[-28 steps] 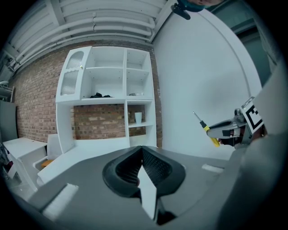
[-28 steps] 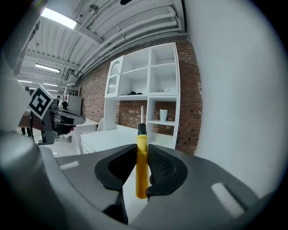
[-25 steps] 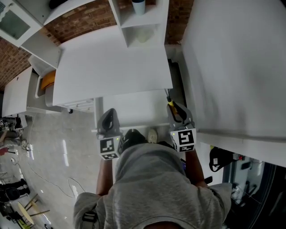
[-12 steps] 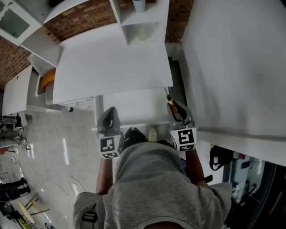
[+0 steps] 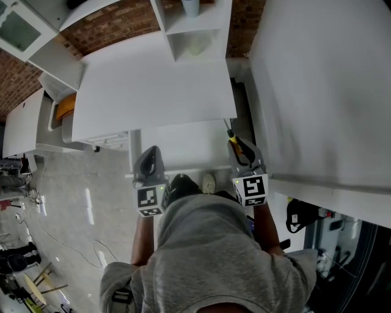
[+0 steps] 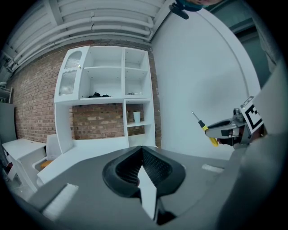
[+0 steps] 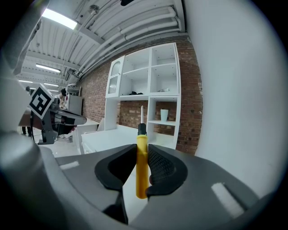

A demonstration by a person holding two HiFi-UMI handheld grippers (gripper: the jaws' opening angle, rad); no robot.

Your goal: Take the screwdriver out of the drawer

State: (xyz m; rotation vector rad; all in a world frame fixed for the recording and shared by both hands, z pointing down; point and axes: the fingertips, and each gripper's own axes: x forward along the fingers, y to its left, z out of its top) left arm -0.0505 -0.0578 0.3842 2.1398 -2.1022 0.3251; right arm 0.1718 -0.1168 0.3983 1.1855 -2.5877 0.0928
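A screwdriver (image 7: 141, 167) with a yellow handle and a thin metal shaft stands upright between the jaws of my right gripper (image 7: 141, 150), which is shut on its handle. In the head view the right gripper (image 5: 240, 147) hangs over the right end of an open white drawer (image 5: 183, 173), with the screwdriver (image 5: 233, 140) pointing away from me. My left gripper (image 5: 149, 154) is at the drawer's left end, and its jaws (image 6: 141, 150) meet with nothing between them. The left gripper view also shows the held screwdriver (image 6: 205, 128) at the right.
A white desk top (image 5: 153, 85) lies beyond the drawer, with a shelf unit holding a pale cup (image 5: 190, 8) at its back. A large white panel (image 5: 324, 92) stands close on the right. An orange object (image 5: 64, 110) sits left of the desk.
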